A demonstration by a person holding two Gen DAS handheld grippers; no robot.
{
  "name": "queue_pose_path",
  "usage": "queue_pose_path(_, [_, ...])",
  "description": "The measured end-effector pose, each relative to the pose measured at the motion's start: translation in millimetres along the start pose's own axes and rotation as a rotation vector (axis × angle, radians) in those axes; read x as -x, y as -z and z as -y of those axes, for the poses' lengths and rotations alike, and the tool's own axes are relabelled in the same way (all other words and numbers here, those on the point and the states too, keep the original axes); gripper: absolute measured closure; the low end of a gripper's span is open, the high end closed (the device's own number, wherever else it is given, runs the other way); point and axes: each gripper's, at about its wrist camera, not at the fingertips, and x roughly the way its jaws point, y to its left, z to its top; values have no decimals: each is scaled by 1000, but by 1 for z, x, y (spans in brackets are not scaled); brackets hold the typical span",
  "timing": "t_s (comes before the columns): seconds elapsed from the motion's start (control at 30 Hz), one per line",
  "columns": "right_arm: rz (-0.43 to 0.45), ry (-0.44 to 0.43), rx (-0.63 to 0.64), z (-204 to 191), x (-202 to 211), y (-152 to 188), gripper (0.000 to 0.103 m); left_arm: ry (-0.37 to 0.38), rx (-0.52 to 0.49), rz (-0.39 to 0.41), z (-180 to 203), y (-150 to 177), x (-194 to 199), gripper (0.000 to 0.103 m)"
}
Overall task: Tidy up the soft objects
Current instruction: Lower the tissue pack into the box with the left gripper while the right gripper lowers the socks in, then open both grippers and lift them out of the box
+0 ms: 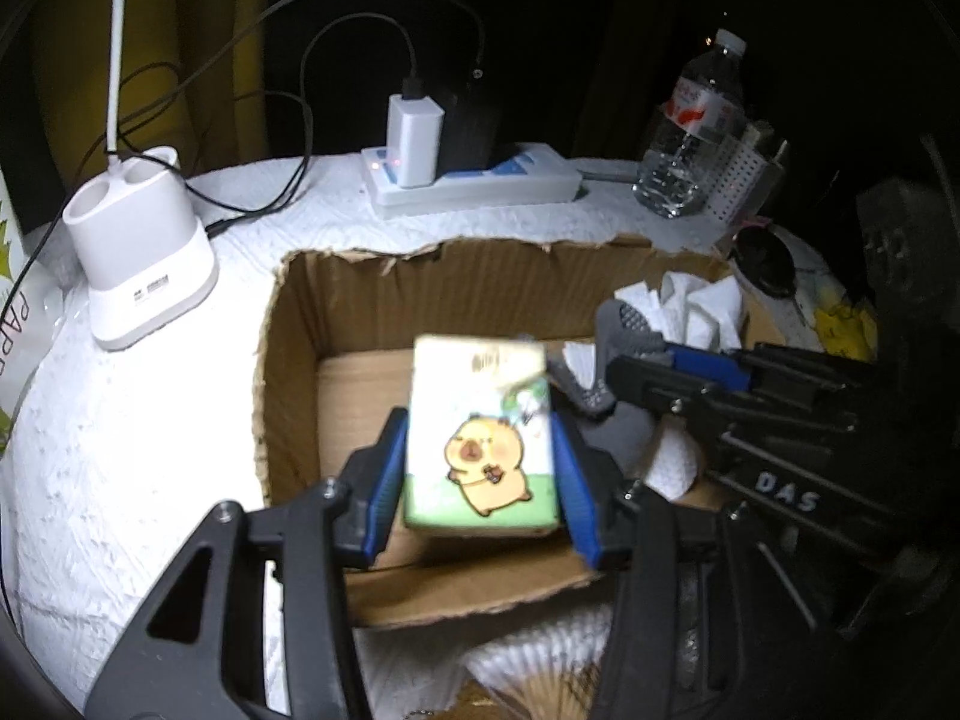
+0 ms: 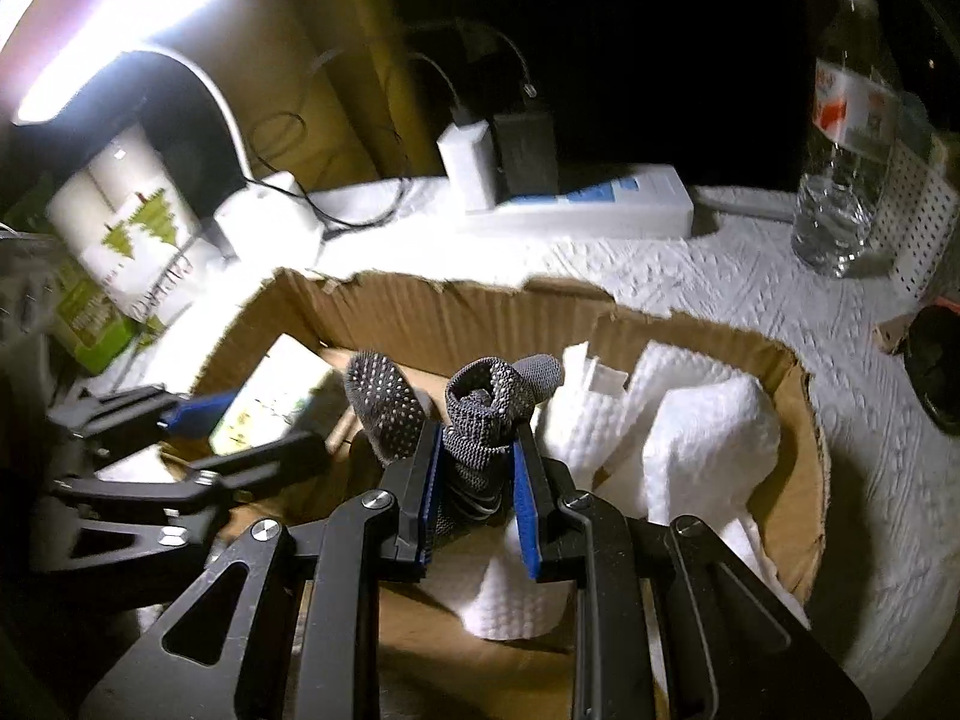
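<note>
My left gripper [image 1: 480, 468] clamps a glossy capybara-print tissue pack [image 1: 480, 438]; my right gripper [image 2: 477, 498] pinches a knit, dot-studded grey sock [image 2: 480, 420] over the corrugated cardboard box [image 1: 294, 360].

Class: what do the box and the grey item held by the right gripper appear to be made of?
The open brown box looks like matte corrugated cardboard: torn edges show fluting. The grey dotted sock, clamped by the right gripper, appears to be knitted fabric with pale, probably rubbery, grip dots.

I counted one cardboard box [image 1: 288, 372], one tissue pack [image 1: 480, 438], one grey sock [image 2: 480, 420], one water bottle [image 1: 690, 126], two chargers [image 1: 414, 138].
</note>
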Motion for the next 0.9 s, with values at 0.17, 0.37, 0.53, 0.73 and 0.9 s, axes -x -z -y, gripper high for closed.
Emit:
queue_pose_path(0.17, [-24,24,-9,5,-6,4,79,-6,-4,-3,1,0,-1,55])
queue_pose_path(0.37, [-34,38,-23,7,-7,4,75,4,11,-6,0,1,1,52])
queue_pose_path(0.53, [-21,30,-43,6,2,3,65,-1,18,7,-2,3,10,51])
queue_pose_path(0.73, [12,38,-42,0,21,3,57,-1,25,26,0,6,22,49])
queue_pose_path(0.9, [30,42,-34,-6,36,6,56,7,29,44,3,11,35,36])
